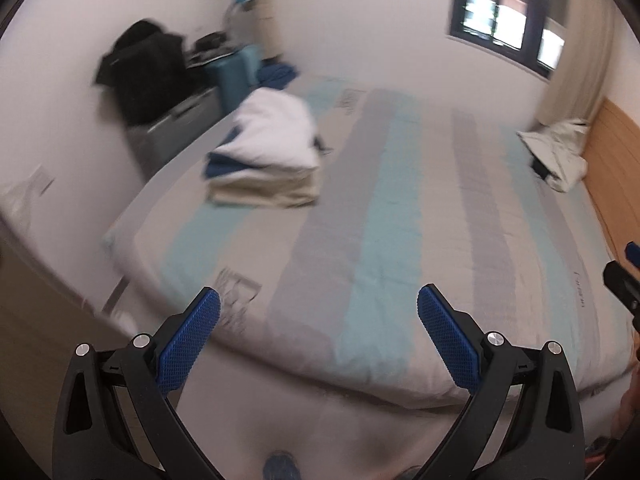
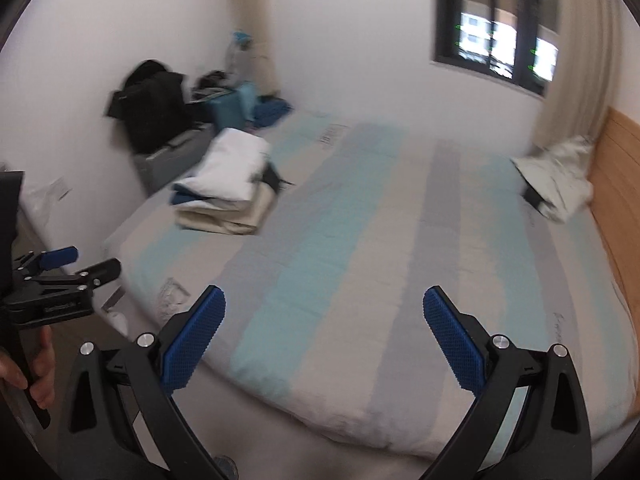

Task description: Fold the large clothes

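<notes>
While both grippers hang empty over the near edge, bed w/ striped sheet [image 1: 400,208] fills most of view

Far left on bed: folded stack [image 1: 264,160], white on top, blue + beige under, looks done. Far right by wooden headboard [image 1: 612,168]: crumpled pale garment [image 1: 556,152], unfolded, prob next to fold, well apart from both tools. Black bag [image 1: 144,76] + teal case on low unit past far-left corner. Left gripper [image 1: 319,312] fingers spread wide, nothing between; right gripper [image 2: 324,312] same, spread + empty; a hand [image 2: 36,372] holds the left one's handle at left of right-wrist view. Risks, my guess: long reach across bed to the garment, so a 1-layer pinch cd drag sheet up w/ it; both views blurred, so aim may be off; pulling it back cd brush + topple the stack
</notes>
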Available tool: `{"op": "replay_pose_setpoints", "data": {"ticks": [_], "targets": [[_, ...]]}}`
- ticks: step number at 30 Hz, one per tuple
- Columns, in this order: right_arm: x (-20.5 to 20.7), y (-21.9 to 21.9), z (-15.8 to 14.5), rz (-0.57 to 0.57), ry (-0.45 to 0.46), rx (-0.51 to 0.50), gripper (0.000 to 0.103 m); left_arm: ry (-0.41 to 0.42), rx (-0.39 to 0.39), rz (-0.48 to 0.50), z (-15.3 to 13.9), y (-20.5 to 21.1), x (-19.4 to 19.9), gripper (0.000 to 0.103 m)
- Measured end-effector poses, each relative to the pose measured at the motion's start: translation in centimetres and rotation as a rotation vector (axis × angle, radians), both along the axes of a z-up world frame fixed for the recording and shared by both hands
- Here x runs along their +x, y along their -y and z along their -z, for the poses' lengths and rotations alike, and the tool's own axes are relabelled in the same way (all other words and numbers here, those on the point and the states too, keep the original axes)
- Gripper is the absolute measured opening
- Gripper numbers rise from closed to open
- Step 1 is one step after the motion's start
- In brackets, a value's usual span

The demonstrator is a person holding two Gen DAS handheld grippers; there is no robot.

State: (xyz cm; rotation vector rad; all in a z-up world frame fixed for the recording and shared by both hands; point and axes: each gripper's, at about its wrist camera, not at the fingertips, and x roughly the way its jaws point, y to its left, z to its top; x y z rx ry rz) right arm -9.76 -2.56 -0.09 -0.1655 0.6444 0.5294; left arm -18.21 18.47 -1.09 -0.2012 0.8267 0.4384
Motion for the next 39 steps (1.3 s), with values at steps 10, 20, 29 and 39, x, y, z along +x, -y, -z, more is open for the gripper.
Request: {"op": "replay_pose_setpoints", "data": {"ticks": [10,20,29,39], "targets": [[-3.7,-4.8,0.2,-0.163,-0.027,0.036,0.096,-0.003,0.044,-0.071,0.0,-1.6,-6.1,0.097],[-3.9,-5.7,0.1,-0.183,-0.037,0.042,0.096,0.028,0.036,-0.082,-0.5,-2.5,-6.5,0.097],[-2.7,-5.7,0.0,-0.174,-0.03,0.026,0.096,0.031,0.066,-0.078,-0.6,-2.0,-4.9,0.097],[-2.1,-5.3,0.2,-0.165,-0.042,0.03,0.096,0.032,0.063,-0.084,-0.3,-2.2,-4.3,0.097]]}}
